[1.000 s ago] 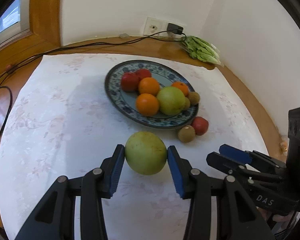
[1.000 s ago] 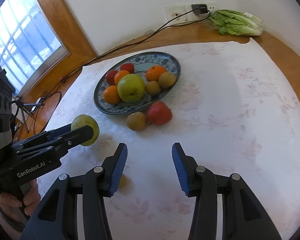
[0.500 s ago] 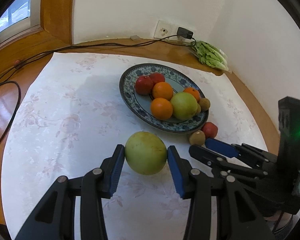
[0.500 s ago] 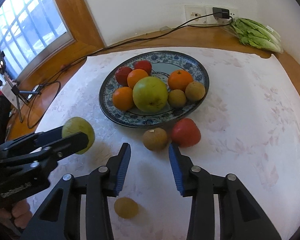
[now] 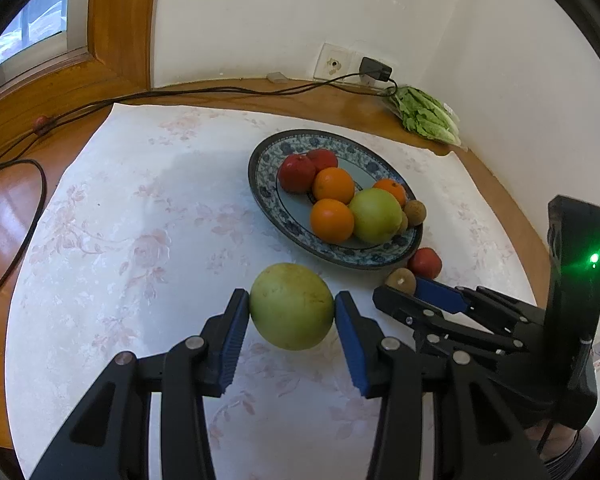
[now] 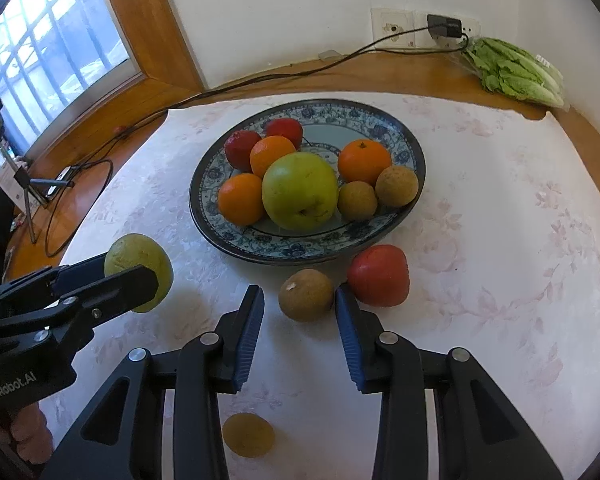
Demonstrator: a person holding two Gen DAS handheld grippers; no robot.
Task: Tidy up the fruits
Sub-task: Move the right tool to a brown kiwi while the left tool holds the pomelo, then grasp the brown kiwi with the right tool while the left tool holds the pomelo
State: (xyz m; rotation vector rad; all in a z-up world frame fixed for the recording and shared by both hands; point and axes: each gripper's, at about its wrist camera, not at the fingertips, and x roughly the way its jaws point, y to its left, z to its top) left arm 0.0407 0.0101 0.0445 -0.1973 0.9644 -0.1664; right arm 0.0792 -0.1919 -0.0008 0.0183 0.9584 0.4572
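My left gripper (image 5: 291,305) is shut on a large yellow-green fruit (image 5: 290,314), held a little above the flowered cloth; the right wrist view shows the same fruit (image 6: 140,264) at the left. A blue-patterned plate (image 6: 204,216) holds another green fruit (image 6: 300,190), oranges, red fruits and two brown ones. On the cloth in front of the plate lie a brown fruit (image 6: 306,294) and a red fruit (image 6: 378,276). My right gripper (image 6: 298,300) straddles the brown fruit with its jaws closing. The right pad is at the fruit's side and a gap shows at the left pad.
A small yellowish fruit (image 6: 248,434) lies on the cloth under my right gripper. A bag of lettuce (image 6: 512,70) and a plugged-in charger (image 6: 444,26) with its cable sit at the back wall. A tripod (image 6: 24,184) stands at the far left by the window.
My right gripper has moved forward to the plate's front edge and now has the brown fruit between its jaws, which have narrowed. The left gripper still holds the green fruit.
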